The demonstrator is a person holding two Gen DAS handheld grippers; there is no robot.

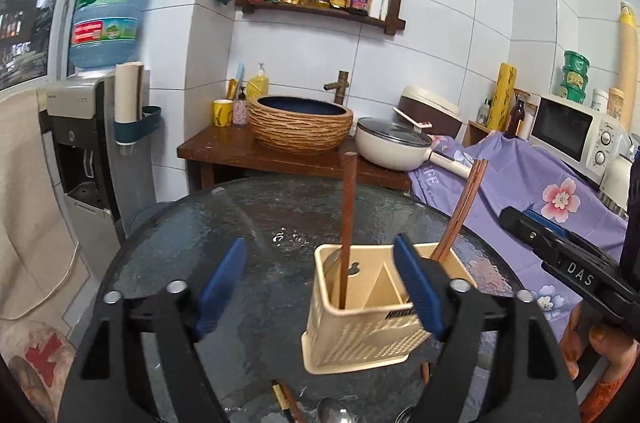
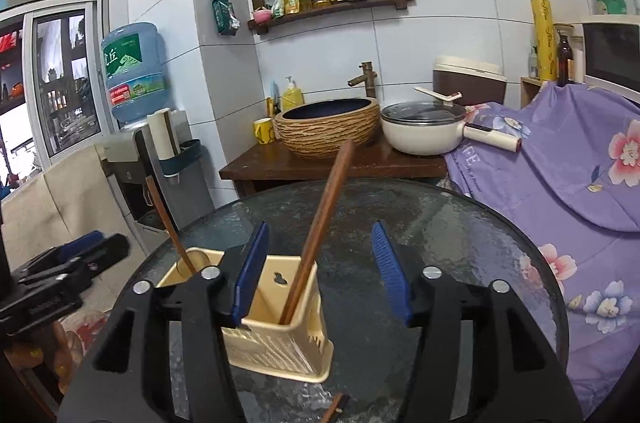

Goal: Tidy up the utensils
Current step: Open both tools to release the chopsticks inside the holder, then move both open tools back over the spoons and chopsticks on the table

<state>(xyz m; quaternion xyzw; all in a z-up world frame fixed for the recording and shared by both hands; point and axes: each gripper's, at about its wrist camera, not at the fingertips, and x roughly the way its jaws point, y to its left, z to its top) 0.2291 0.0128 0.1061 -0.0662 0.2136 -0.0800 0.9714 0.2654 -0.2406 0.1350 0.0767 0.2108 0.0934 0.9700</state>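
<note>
Wooden chopsticks (image 2: 316,243) upright in holder (image 2: 280,339)

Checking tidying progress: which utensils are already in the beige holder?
In: one wooden-handled utensil and a chopstick pair stand inside the beige holder.

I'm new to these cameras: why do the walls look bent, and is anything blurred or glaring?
Left wrist view: wide lens bows the tile lines, corners go black, the left gripper has one smeared blue pad, and the glass table glints. Right wrist view: same bending, a bright window.
</note>
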